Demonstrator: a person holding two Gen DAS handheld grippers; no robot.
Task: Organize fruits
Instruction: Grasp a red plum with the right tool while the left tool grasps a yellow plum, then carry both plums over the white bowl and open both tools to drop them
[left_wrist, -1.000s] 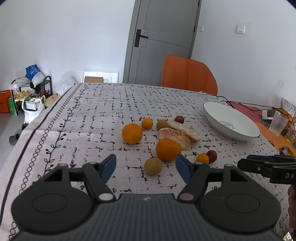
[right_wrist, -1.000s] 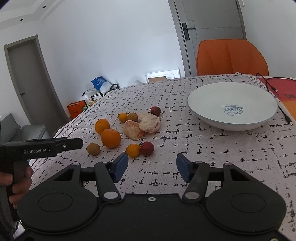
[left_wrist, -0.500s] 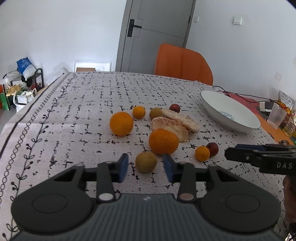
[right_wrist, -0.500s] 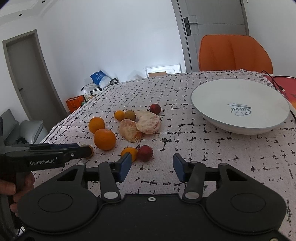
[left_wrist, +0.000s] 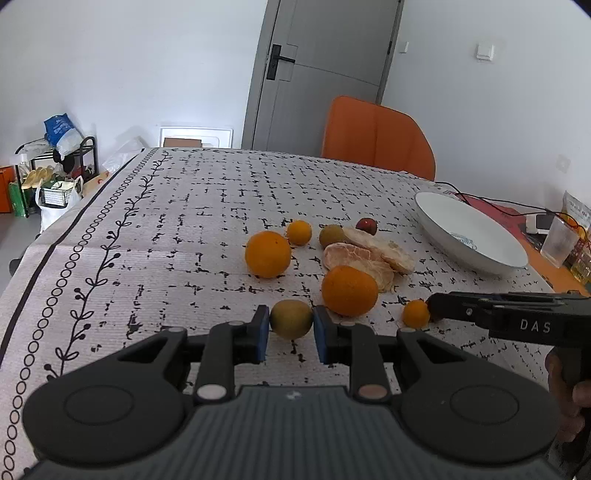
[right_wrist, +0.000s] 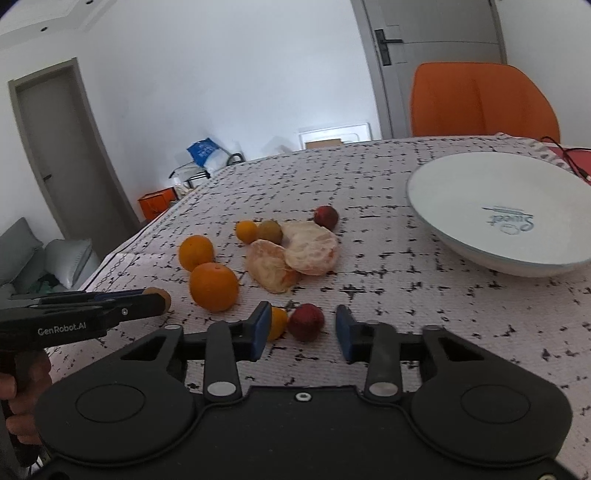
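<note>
My left gripper (left_wrist: 291, 328) is shut on a greenish-brown round fruit (left_wrist: 291, 318) that rests on the patterned tablecloth (left_wrist: 166, 229). My right gripper (right_wrist: 301, 332) straddles a small red fruit (right_wrist: 306, 322); its jaws are closing, with a gap still showing at the right pad. A small orange (right_wrist: 277, 323) lies just outside its left finger. Two large oranges (left_wrist: 267, 254) (left_wrist: 349, 290), peeled citrus halves (left_wrist: 354, 256), another small orange (left_wrist: 299, 232), a second greenish fruit (left_wrist: 331, 235) and a second red fruit (left_wrist: 366, 225) lie beyond. A white bowl (right_wrist: 491, 206) stands at the right.
An orange chair (left_wrist: 376, 136) stands behind the table's far edge. A clear plastic cup (left_wrist: 557, 242), a cable and packets crowd the right edge past the bowl. The table's left edge drops to a rack with bags (left_wrist: 55, 166). A hand (right_wrist: 22, 384) holds the left grip.
The left jaws closed onto the greenish-brown fruit. The right gripper moved forward and a little down until the red fruit lay between its fingers, and its jaws narrowed.
</note>
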